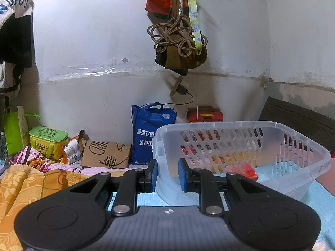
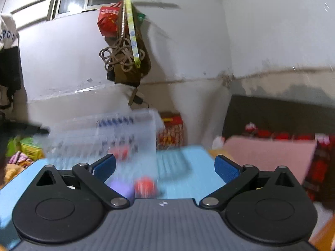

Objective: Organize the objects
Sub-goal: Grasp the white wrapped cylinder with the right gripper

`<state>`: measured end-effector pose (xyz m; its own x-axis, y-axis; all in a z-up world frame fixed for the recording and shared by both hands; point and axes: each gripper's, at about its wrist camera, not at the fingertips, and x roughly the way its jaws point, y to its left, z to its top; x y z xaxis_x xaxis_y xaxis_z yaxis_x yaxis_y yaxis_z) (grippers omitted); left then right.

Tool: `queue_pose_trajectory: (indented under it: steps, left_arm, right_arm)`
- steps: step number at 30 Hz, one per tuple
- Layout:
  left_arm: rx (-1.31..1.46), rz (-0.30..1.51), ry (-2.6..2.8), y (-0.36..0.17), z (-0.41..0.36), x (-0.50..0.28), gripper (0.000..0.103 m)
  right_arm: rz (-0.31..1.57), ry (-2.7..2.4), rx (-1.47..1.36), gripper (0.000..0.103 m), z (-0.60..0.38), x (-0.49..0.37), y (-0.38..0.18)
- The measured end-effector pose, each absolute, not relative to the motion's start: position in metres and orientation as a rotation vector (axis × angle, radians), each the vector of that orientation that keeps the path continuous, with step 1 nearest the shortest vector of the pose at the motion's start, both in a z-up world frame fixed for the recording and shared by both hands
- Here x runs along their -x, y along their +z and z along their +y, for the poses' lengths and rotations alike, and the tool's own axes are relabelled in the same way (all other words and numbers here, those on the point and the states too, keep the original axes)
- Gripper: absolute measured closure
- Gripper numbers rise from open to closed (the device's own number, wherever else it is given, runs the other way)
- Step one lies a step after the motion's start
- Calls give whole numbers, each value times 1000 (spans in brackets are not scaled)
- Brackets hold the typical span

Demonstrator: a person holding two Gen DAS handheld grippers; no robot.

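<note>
A clear plastic basket (image 1: 303,152) with slotted walls stands on a light blue mat (image 1: 318,196). My left gripper (image 1: 167,174) is shut on the basket's near left corner wall, with its blue pads on either side. A red packet (image 1: 242,170) lies inside the basket. The right wrist view is blurred. There my right gripper (image 2: 165,165) stands wide open, low over the mat (image 2: 184,163), holding nothing. A small red object (image 2: 145,186) and a purple one (image 2: 121,188) lie on the mat close in front of it. The basket (image 2: 104,129) stands beyond, to the left.
Against the wall stand a blue bag (image 1: 146,133), a green box (image 1: 48,138), a cardboard piece (image 1: 104,154) and a red box (image 1: 204,115). An orange blanket (image 1: 25,188) lies left. Bags and cord (image 1: 178,41) hang overhead. A pink cushion (image 2: 268,152) lies right.
</note>
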<state>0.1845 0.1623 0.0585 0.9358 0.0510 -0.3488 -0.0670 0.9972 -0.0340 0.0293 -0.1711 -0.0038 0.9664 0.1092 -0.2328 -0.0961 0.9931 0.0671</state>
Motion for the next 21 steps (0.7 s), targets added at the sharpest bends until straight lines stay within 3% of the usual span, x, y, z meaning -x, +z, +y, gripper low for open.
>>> queue_pose_trajectory:
  steps: [7,16,18,19,20,21]
  left_arm:
    - [30,353,78,59,157,-184,78]
    - [29,351,76,60,158,-183,78]
    - [32,351,73,60,159,-184,78]
    - [33,351,71,60,159,-184,78]
    - [34,351,71,59,159,-184,78]
    - [34,350,71,59,159,-184,78]
  right_arm:
    - [335,165,-72,10,-163,7,-52]
    - [321,243,32,11,-136,-13,-65]
    - [323,270,22,24,-137,-10,-68]
    - [331,291,21,41,-138,-11,-69]
    - [342,314,18,52,-139,-11,-69]
    - [339,314,19,52,-140,-8,-70]
